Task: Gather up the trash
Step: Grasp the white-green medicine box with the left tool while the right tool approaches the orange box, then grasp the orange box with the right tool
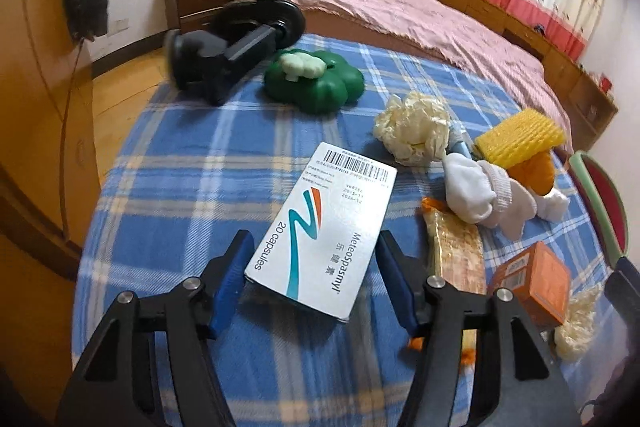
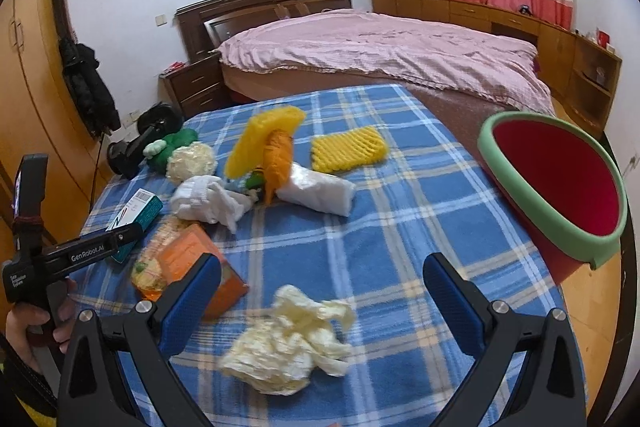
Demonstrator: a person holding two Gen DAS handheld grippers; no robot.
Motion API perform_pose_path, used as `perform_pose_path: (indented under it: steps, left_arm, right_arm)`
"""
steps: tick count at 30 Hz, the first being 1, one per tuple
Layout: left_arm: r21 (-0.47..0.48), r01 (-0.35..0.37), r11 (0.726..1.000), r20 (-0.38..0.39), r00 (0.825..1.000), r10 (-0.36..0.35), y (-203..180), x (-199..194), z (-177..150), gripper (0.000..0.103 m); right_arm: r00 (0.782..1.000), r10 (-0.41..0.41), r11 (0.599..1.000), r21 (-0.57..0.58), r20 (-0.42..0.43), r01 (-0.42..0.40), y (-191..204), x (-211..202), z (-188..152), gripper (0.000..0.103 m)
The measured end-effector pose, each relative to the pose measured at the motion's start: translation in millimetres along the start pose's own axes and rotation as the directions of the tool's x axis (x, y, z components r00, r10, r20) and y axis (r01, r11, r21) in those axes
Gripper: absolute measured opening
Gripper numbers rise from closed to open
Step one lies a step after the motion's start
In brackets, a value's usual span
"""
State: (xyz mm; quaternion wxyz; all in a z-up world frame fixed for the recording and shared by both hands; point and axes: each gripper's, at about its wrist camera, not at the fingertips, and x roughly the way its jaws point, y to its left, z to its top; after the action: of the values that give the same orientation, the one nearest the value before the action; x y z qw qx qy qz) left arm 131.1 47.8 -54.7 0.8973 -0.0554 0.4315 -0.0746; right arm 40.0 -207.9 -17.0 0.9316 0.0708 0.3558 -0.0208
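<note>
My left fingers [image 1: 314, 283] straddle the medicine box [image 1: 320, 235], spread, not yet pinching; an off-centre squeeze may skid it. Right fingers [image 2: 320, 303] spread above crumpled paper [image 2: 288, 347].

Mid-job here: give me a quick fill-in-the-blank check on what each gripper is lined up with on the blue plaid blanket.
1. The white cardboard medicine box lies between the open jaws of the ____ gripper.
2. The crumpled cream paper wad lies between the open jaws of the ____ gripper.
3. Print on the medicine box reads "20 ____".
4. The round bin with the green rim is ____ inside.

Missing words: left; right; capsules; red
</note>
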Motion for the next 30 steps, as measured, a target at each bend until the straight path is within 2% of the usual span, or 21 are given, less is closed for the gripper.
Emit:
perform_pose_path:
  steps: [9, 17, 23, 24, 27, 30]
  left_arm:
    - [-0.103, -0.007, 0.995, 0.077, 0.997, 0.015, 26, -42, -17, 0.063]
    - [-0.161, 0.042, 0.986, 0.069, 0.997, -0.032, 40, -41, -22, 0.063]
    - [-0.168, 0.085, 0.982, 0.041, 0.996, -0.08, 44, -32, -18, 0.063]
    - [-0.159, 0.088, 0.983, 0.043, 0.996, -0.082, 44, -31, -16, 0.063]
    - [-0.147, 0.096, 0.984, 0.051, 0.995, -0.089, 43, -31, -11, 0.063]
    - [-0.134, 0.098, 0.986, 0.057, 0.994, -0.091, 40, -31, -9, 0.063]
  right_arm:
    - [0.997, 0.06, 0.993, -0.098, -0.054, -0.065, 50, 17, -1, 0.103]
    - [0.993, 0.024, 0.983, -0.179, -0.112, -0.044, 81, 48, -9, 0.102]
    - [0.983, 0.011, 0.987, -0.153, -0.186, -0.04, 81, 72, -10, 0.079]
    - [0.984, 0.002, 0.987, -0.158, -0.176, -0.03, 82, 71, -9, 0.07]
    - [0.987, 0.013, 0.99, -0.138, -0.161, -0.035, 80, 73, -5, 0.053]
    - [0.987, 0.028, 0.993, -0.107, -0.158, -0.046, 74, 73, -3, 0.049]
